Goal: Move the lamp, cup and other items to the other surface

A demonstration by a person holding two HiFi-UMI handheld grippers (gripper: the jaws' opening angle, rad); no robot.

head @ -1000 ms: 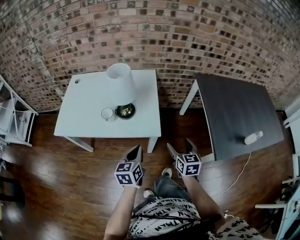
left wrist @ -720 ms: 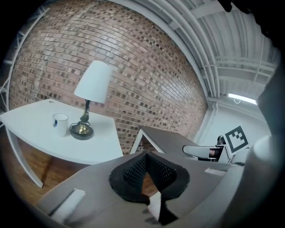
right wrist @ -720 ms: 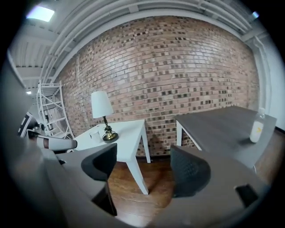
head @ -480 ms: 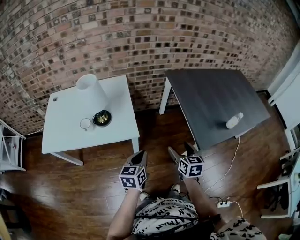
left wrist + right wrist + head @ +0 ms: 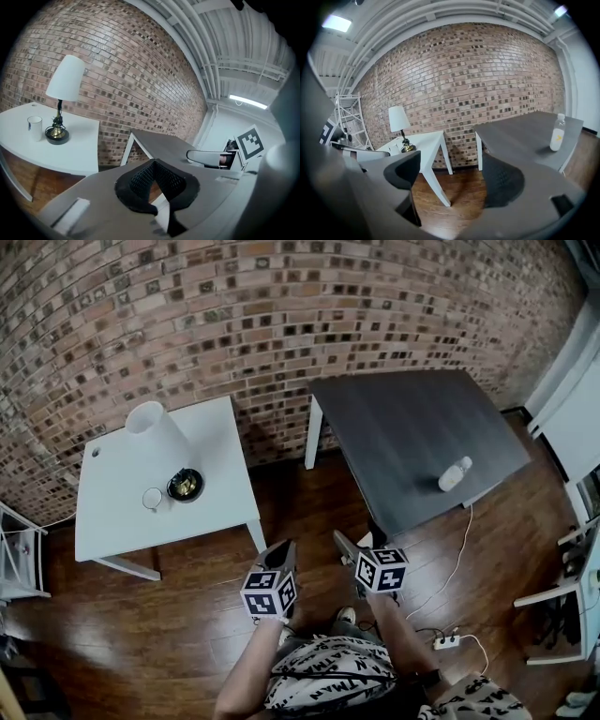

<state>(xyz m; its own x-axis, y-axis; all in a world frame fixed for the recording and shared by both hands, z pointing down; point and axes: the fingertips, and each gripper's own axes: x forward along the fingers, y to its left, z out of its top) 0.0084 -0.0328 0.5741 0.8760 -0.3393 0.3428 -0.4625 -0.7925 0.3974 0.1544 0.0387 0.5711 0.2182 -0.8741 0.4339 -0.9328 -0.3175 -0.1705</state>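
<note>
The lamp (image 5: 153, 427) stands on the white desk (image 5: 216, 465) near the brick wall (image 5: 281, 315), its white shade above a dark round base. The cup (image 5: 152, 498) sits just beside that base, on the side toward the desk's front edge. To the right, across a strip of wooden floor (image 5: 141, 634), stands a dark desk (image 5: 403, 418) with a small pale bottle (image 5: 455, 473) near its front right edge.

The person stands back from both desks, facing the gap between them, with both grippers held over the floor and well apart from the lamp and cup. The left gripper (image 5: 283, 549) is clenched: in its own view the black pads meet at their tips with nothing caught between them. The right gripper (image 5: 359, 542) is released, its jaws wide apart and just now opening further, with only floor and a white desk leg showing between them.

A white cable (image 5: 459, 559) runs from the dark desk's front edge down to a power strip (image 5: 444, 642) on the floor by the person's right side
</note>
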